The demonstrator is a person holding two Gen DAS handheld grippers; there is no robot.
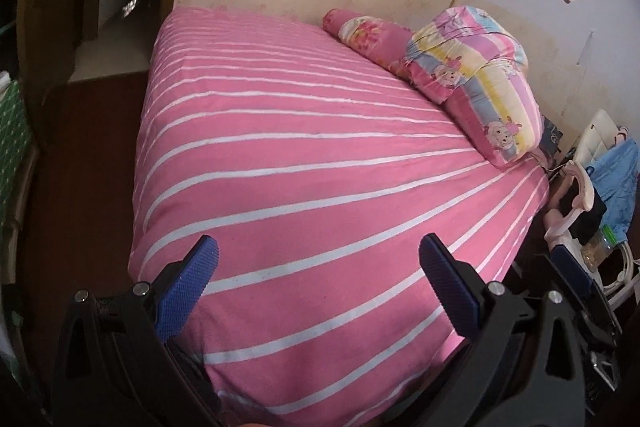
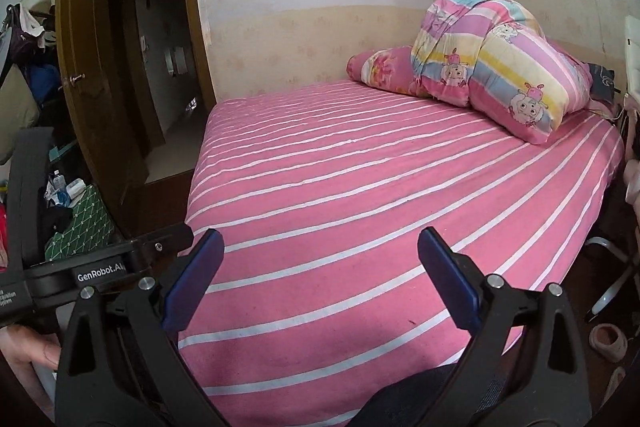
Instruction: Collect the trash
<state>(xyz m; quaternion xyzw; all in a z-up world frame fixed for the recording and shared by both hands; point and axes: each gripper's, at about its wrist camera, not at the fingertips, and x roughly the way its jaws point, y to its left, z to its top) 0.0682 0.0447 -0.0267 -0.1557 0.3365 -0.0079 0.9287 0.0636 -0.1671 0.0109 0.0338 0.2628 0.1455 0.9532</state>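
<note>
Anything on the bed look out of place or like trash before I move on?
Nothing stands out. The striped sheet lies flat and bare of litter; only the folded quilt and a pillow sit at the wall end. Both tools, left and right, are open and hold nothing.

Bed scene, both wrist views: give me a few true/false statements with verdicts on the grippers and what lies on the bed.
1. The left gripper is open and holds nothing. True.
2. The right gripper is shut on a wrapper. False: it is open and empty.
3. A folded quilt lies on the bed by the wall. True.
4. The door is closed. False: it stands open.
5. The bedsheet is plain blue. False: pink with white stripes.
</note>
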